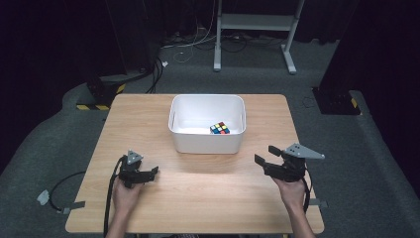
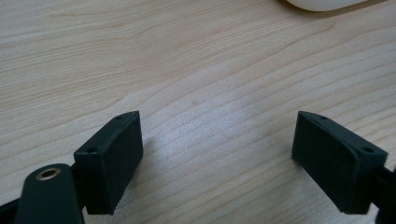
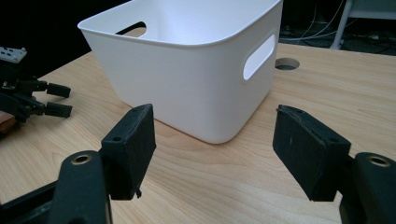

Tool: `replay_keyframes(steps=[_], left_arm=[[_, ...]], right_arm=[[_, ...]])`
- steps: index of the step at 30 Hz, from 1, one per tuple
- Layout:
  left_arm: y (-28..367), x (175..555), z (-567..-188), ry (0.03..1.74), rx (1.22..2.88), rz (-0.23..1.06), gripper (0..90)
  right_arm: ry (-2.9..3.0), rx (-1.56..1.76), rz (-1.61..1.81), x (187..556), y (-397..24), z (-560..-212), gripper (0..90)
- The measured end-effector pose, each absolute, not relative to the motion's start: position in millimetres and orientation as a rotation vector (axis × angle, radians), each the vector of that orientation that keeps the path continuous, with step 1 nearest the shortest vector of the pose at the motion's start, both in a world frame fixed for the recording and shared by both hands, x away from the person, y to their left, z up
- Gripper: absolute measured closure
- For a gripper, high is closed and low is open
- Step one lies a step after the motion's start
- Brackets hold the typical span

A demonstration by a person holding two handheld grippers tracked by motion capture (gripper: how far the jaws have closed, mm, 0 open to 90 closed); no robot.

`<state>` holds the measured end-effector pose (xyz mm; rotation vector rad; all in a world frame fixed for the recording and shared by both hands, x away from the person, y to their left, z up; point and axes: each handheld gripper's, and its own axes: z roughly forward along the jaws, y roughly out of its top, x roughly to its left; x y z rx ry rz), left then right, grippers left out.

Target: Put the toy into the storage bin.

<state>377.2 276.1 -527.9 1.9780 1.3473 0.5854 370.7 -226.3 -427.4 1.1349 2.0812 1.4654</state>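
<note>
Currently hovering both grippers, left gripper (image 1: 148, 173) and right gripper (image 1: 263, 154), jaws parted, gripping nothing; probably risking knocking the white bin (image 1: 207, 141) with its cube (image 1: 220, 129) if swinging inward.

A white plastic bin (image 1: 207, 124) sits at the middle of the wooden table (image 1: 198, 193), with a Rubik's cube (image 1: 220, 129) inside. The left gripper (image 1: 154, 171) and right gripper (image 1: 264, 154) rest on the tabletop, both apart from the bin.
</note>
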Motion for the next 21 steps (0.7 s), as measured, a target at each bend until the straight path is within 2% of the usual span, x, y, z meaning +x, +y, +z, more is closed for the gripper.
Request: replay_keyframes(steps=[21], left_arm=[[276,377,-528,1.348,1.978,0.586,16.6]], right_arm=[[2.109,1.174,1.399,370,-225,-453,30.4]])
